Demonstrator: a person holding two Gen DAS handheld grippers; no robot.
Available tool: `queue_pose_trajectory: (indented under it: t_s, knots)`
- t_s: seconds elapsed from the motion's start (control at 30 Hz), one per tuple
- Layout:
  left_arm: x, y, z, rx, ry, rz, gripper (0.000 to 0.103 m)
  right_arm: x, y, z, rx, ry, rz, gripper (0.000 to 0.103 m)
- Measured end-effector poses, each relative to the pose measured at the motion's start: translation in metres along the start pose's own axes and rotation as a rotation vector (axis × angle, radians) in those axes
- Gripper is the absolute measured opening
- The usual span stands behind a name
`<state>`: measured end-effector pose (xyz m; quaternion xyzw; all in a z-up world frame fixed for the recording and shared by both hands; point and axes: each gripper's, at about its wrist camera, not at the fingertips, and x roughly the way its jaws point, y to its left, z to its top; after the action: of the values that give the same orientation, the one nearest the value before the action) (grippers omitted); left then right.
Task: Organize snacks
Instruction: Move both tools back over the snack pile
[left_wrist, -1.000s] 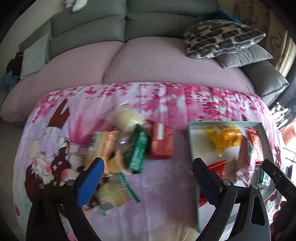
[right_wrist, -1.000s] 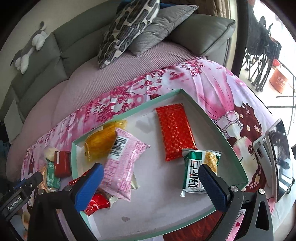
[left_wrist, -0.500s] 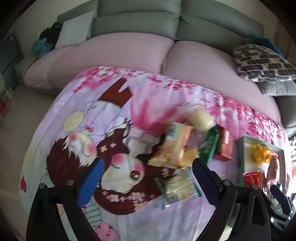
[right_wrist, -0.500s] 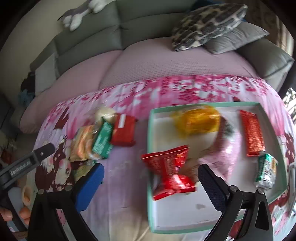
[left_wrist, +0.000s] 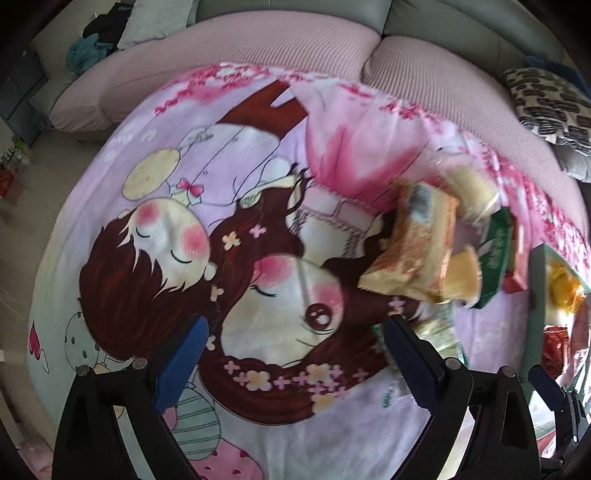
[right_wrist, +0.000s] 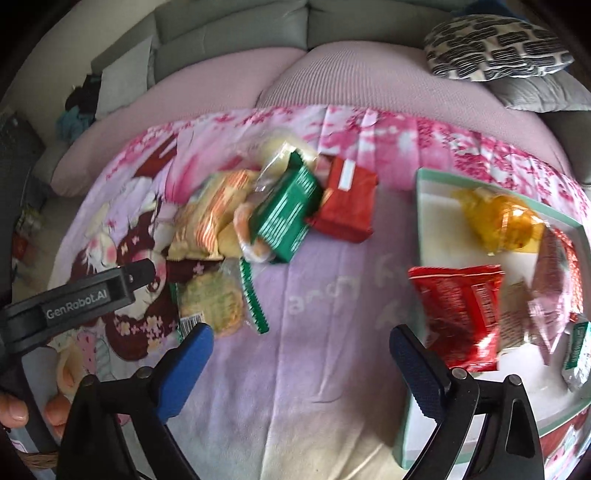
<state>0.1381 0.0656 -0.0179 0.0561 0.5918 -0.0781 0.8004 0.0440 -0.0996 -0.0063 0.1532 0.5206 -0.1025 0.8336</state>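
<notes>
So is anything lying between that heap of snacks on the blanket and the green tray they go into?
Nothing visible. A bare strip of blanket separates the snack pile from the tray. The red packet inside overhangs the tray's near edge, crowding that side.

Snack pile (right_wrist: 266, 221) beside part-filled tray (right_wrist: 419, 206).

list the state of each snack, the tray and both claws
left claw: open, empty
right claw: open, empty, has just been closing slightly
tray: holds several packs
red bag: in tray, over its edge
yellow pack: in tray
green pack: on blanket, in pile
red box: on blanket, beside green pack
</notes>
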Motion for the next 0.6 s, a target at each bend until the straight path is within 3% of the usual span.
queue_pose_trajectory:
  t_s: [0.6]
  knots:
    - [0.015,0.025,0.016,-0.046,0.028,-0.012,0.096,0.049,0.069,0.002,-0.174,0.071,0.007,0.096]
